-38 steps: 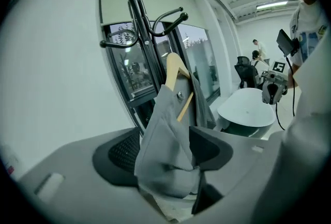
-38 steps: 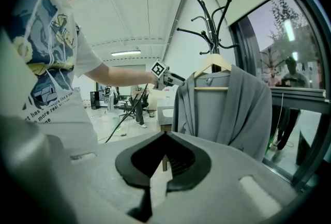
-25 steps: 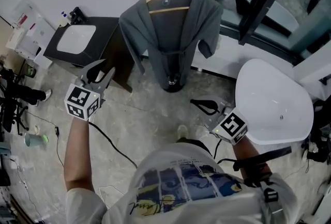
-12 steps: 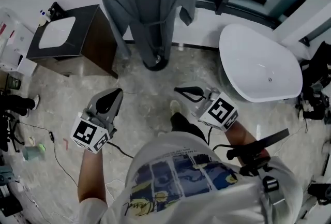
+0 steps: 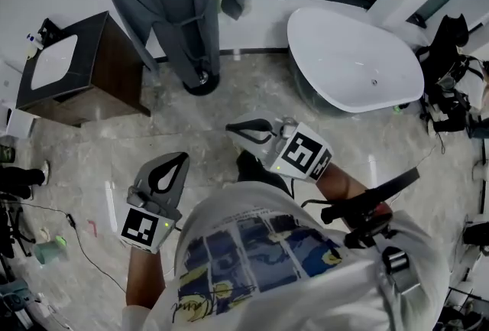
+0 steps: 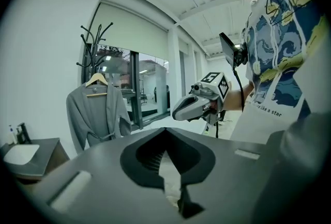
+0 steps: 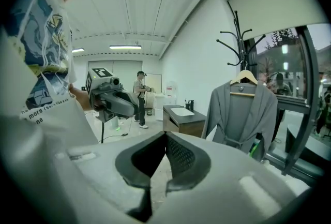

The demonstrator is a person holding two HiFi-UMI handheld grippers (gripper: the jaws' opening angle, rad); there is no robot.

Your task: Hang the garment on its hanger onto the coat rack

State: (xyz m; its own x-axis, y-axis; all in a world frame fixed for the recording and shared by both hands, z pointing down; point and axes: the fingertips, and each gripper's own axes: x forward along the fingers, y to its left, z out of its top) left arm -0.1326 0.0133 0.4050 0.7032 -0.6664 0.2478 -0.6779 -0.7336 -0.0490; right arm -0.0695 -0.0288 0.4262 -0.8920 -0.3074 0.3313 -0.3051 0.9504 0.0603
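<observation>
**Both grippers closed and empty, held close to the torso**

Left gripper point(image 5: 177, 163): jaws together, nothing between them. It sits at the person's left side and points forward; the left forearm point(image 5: 144, 280) is bare behind it.

Right gripper point(image 5: 238, 129): jaws together, nothing between them. It is in front of the chest and points left across the body; the right forearm point(image 5: 345, 186) angles in from the right.

The two grippers are near each other, not touching.
</observation>
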